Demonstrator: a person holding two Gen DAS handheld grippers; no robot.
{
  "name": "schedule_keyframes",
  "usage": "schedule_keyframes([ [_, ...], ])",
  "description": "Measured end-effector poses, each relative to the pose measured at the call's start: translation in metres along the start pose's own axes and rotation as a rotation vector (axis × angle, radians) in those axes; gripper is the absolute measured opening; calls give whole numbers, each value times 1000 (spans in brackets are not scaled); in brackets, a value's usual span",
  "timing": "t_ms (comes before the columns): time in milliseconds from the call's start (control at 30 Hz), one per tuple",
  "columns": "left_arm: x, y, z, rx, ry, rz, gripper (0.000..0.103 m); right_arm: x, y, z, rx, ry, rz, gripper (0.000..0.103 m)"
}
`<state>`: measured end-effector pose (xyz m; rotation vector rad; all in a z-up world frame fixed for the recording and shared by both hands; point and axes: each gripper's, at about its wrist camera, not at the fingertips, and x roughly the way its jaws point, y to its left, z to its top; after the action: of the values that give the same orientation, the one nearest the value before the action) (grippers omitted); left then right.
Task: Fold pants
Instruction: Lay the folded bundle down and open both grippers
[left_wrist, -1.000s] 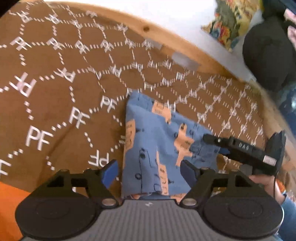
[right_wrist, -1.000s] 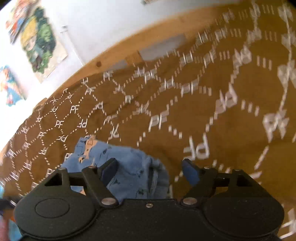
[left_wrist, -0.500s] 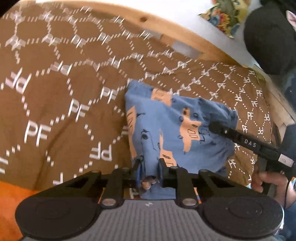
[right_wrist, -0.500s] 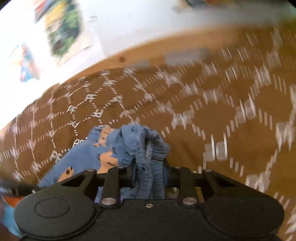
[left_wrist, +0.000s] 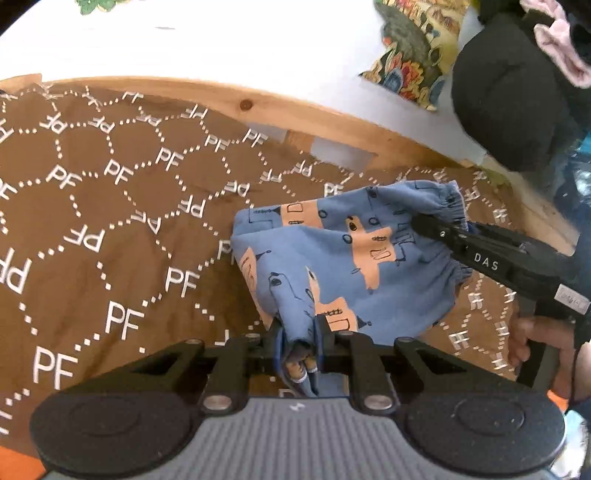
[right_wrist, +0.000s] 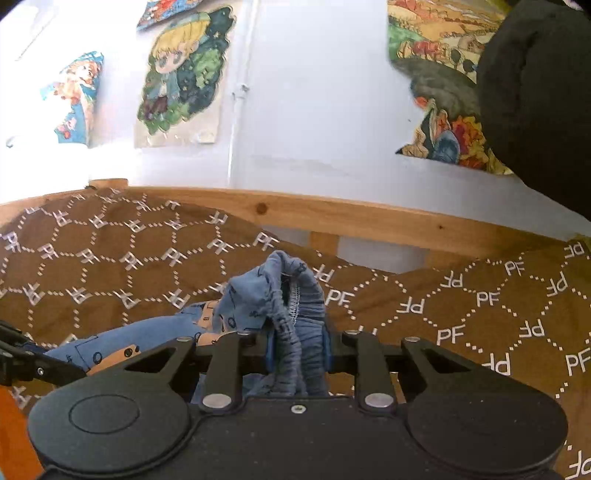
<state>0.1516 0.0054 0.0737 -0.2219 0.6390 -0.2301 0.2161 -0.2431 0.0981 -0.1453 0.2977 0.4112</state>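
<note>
left tool (left_wrist: 298, 334) grips the pants (left_wrist: 351, 258) hem; right tool (right_wrist: 297, 349) grips the waistband, above the brown blanket (left_wrist: 110, 221).

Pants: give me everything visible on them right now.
The pants are small, of soft blue fabric printed with orange patches and dark line drawings, with a gathered elastic waistband. They hang bunched and partly lifted over the brown patterned bedspread. The left gripper pinches one edge; the right gripper clamps the waistband.
</note>
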Motion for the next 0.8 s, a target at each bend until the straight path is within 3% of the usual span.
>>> schedule_keyframes([
  [200, 23, 9, -17, -4, 76, 43, 21, 28, 8, -26, -27, 127, 0, 28],
  [533, 11, 26, -15, -43, 78, 21, 23, 7, 5, -22, 67, 161, -1, 30],
  [600, 11, 28, -16, -54, 85, 23, 25, 12, 2, -24, 102, 219, -3, 35],
  [667, 11, 32, -17, -76, 95, 27, 37, 18, -2, -29, 114, 283, -22, 59],
  [733, 11, 36, -19, -99, 98, 35, 54, 15, -6, -36, 125, 295, -46, 71],
  [800, 9, 38, -22, -111, 99, 44, 66, 10, -9, -39, 133, 293, -68, 81],
])
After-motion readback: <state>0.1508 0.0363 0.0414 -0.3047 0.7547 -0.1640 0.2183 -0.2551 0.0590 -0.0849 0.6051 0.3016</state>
